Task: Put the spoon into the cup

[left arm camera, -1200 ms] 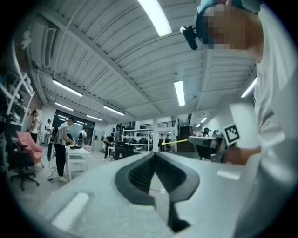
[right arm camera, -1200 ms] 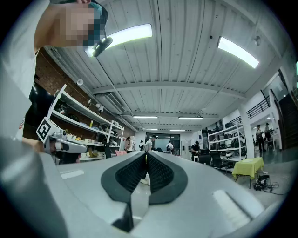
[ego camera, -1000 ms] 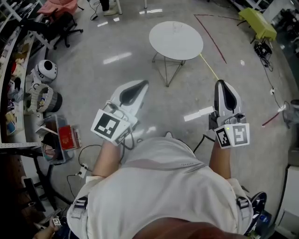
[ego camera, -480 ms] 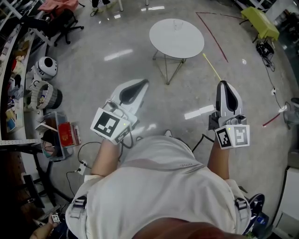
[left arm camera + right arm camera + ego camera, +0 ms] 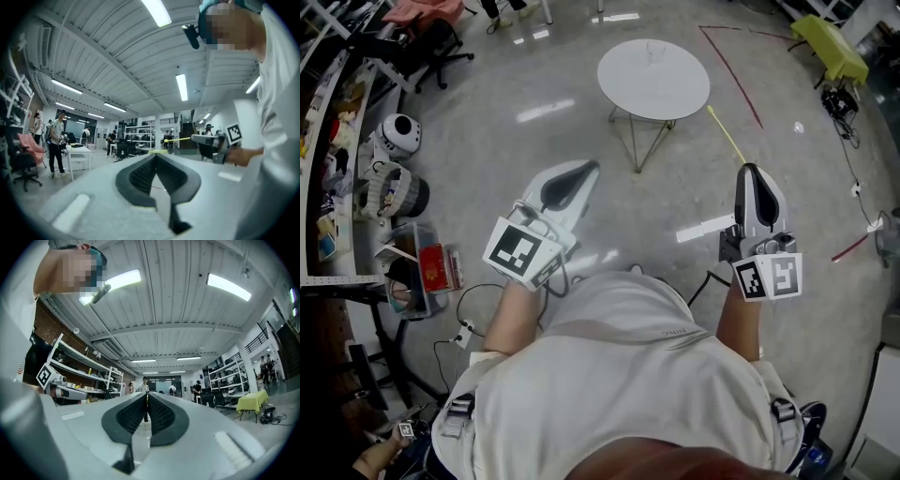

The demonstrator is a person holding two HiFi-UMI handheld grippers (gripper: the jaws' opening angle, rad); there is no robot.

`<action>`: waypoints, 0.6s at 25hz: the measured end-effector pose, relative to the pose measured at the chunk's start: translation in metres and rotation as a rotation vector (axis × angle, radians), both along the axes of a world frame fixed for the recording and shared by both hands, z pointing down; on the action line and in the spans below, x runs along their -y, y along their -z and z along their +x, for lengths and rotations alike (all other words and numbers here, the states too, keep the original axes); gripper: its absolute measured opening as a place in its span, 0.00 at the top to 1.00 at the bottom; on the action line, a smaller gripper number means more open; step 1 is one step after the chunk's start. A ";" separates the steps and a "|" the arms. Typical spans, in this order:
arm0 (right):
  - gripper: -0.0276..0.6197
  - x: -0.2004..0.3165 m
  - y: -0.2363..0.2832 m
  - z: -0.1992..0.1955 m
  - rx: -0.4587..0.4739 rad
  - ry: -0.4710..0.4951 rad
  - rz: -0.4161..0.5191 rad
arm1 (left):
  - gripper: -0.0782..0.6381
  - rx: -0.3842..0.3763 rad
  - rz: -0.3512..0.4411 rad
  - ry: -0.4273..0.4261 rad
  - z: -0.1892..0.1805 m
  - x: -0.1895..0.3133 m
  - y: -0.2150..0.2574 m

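Only the head view shows the round white table (image 5: pixel 661 89), with what looks like a small clear cup (image 5: pixel 653 49) standing near its far edge. From above, the yellow spoon (image 5: pixel 724 136) is a thin line running out from the tip of the right gripper (image 5: pixel 748 172) over the floor. Its far end lies just off the table's near right edge and well apart from the cup. The right gripper view shows that gripper's jaws pressed onto the spoon, which appears there only as a thin pale sliver between the dark pads. The left gripper view shows the spoon from the side, jutting level out of the right gripper, with a rounded end. In that same view the left gripper (image 5: pixel 156 155) has its jaw tips meeting with nothing between them. Both forearms reach forward from the person's waist. The left gripper is angled toward the table, and the right points straight ahead.
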State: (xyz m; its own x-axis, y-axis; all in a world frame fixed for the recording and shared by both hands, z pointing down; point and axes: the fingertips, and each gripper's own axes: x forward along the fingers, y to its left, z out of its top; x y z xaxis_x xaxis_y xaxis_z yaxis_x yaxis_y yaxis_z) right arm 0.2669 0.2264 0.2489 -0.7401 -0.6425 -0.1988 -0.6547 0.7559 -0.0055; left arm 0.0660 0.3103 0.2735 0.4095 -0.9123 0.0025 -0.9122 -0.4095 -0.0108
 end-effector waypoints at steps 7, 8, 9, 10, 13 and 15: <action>0.94 0.040 -0.020 0.047 0.014 0.026 -0.031 | 0.89 0.010 -0.018 0.009 0.051 0.032 -0.015; 0.94 0.045 -0.024 0.051 0.011 0.030 -0.037 | 0.89 0.010 -0.024 0.009 0.057 0.036 -0.018; 0.94 0.050 -0.026 0.055 0.011 0.032 -0.041 | 0.89 0.011 -0.031 0.008 0.061 0.040 -0.021; 0.94 0.056 -0.028 0.057 0.012 0.032 -0.044 | 0.89 0.013 -0.037 0.007 0.063 0.045 -0.024; 0.94 0.070 -0.028 0.058 0.018 0.031 -0.044 | 0.89 0.011 -0.042 0.005 0.063 0.059 -0.025; 0.94 0.081 -0.029 0.056 0.012 0.034 -0.044 | 0.89 0.006 -0.037 0.006 0.059 0.073 -0.024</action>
